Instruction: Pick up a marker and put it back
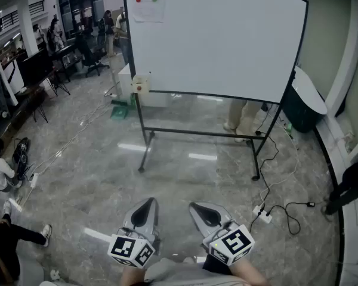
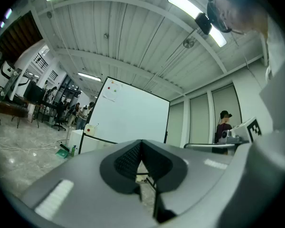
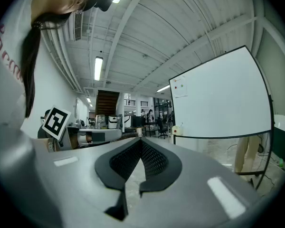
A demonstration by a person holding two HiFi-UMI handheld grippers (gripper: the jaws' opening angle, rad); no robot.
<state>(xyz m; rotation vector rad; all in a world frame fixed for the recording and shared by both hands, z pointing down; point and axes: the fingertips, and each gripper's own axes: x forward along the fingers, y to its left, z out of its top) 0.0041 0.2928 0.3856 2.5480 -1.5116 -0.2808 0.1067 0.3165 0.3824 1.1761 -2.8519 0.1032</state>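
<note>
Your left gripper (image 2: 141, 145) has its jaws drawn together with nothing between them. Your right gripper (image 3: 141, 143) is likewise closed tip to tip and empty, and both hang side by side above the floor (image 1: 185, 171), touching nothing. The whiteboard (image 1: 221, 34) stands well ahead of both grippers, with a small white box (image 1: 141, 85) bearing a red dot on its left post, straight ahead of your left gripper; the marker is too small to make out, and neither gripper holds it.
</note>
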